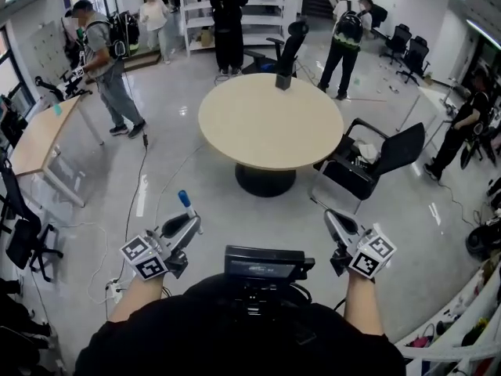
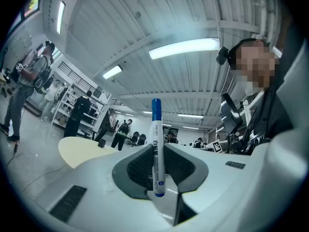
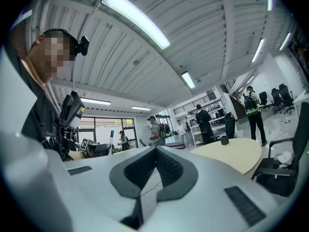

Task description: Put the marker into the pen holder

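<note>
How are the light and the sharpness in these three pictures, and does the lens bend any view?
Head view: even light, sharp, but the floor bows around the round table. Left gripper view: the ceiling lamp glares with a pale haze; the marker is sharp; corners are black. Right gripper view: a bright lamp strip, bent ceiling beams, black corners.

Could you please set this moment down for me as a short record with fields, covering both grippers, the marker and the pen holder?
left gripper: shut on the marker, which stands upright between its jaws, blue cap up
right gripper: jaws together, nothing between them
pen holder: black, near the far edge of the round table, apart from both grippers
task stage: marker held, not yet in the pen holder
</note>
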Motion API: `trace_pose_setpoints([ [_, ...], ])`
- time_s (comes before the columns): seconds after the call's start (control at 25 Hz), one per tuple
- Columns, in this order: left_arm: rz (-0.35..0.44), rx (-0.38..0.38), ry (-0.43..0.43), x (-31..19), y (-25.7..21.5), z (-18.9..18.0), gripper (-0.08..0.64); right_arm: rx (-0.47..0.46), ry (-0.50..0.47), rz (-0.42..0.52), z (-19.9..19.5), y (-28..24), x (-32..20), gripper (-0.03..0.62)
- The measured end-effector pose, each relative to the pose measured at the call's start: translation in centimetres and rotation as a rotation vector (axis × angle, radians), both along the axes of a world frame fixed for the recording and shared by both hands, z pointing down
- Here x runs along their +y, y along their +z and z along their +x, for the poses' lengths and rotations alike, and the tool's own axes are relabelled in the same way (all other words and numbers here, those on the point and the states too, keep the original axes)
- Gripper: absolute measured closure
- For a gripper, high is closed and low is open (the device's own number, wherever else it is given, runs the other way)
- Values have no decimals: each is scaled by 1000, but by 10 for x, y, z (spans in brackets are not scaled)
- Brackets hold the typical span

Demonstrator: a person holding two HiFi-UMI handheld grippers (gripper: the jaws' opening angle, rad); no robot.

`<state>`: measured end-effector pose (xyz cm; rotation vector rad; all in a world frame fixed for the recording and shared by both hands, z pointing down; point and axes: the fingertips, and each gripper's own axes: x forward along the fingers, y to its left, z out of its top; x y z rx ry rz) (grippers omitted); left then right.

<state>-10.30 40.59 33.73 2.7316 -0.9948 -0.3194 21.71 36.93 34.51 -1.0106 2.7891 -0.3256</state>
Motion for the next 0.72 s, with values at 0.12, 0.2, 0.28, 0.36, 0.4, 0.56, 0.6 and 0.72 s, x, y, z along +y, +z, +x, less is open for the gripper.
trace_pose_setpoints([
  [0.12, -13, 7, 35, -31, 7, 14, 488, -1, 38, -12, 17, 6, -18, 588],
  [0.2, -19, 13, 65, -51, 11, 19, 488, 4, 67, -18, 22, 8, -30, 588],
  [0.28, -19, 24, 97, -73, 14, 19, 488, 15, 98, -20, 23, 7, -43, 588],
  [0.36, -15, 44, 129, -99, 15, 16, 488, 33, 133, -19, 21, 3, -57, 588],
  [0.4, -10, 52, 141, -113, 14, 13, 488, 40, 148, -17, 18, 0, -67, 588],
  [0.56, 14, 54, 176, -173, 10, -17, 488, 65, 184, -2, -13, -15, -113, 588],
  [0.6, 23, 52, 186, -189, 7, -26, 488, 71, 192, 5, -23, -19, -125, 588],
  [0.72, 50, 41, 207, -232, -1, -55, 488, 83, 219, 17, -50, -31, -161, 588],
])
